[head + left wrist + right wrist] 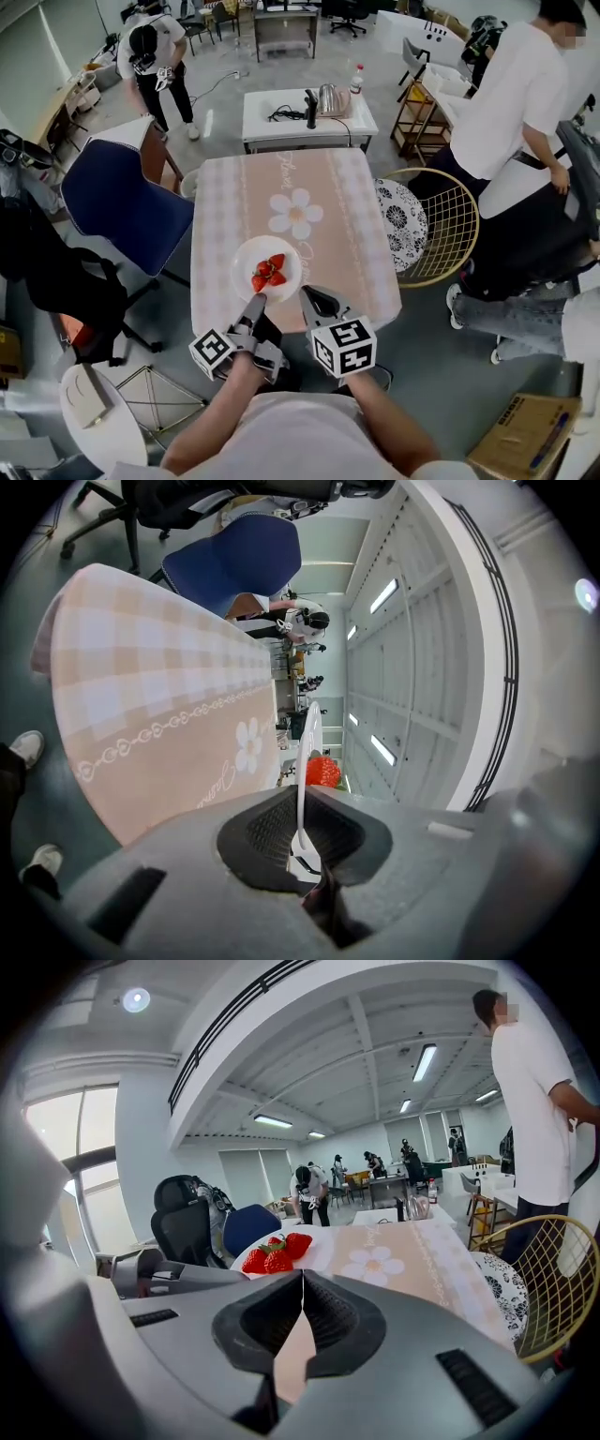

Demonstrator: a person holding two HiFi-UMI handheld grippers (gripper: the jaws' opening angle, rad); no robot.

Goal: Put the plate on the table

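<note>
We are seeing the plate (246, 258) over the near edge of the worktop (328, 187), with strawberries (268, 272) lying on it. Our left tongs (257, 300) are clamping its near rim; our right tongs (307, 295) are hanging just beside it, to the right.

A blue chair (127, 202) stands left, a gold wire chair (441, 225) right. Farther off, a kettle (330, 98) sits on a white tabletop (272, 103), a bottle (356, 80) near it

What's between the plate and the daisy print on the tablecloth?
Nothing: in the head view only a narrow strip of bare tablecloth separates the plate from the daisy.
</note>
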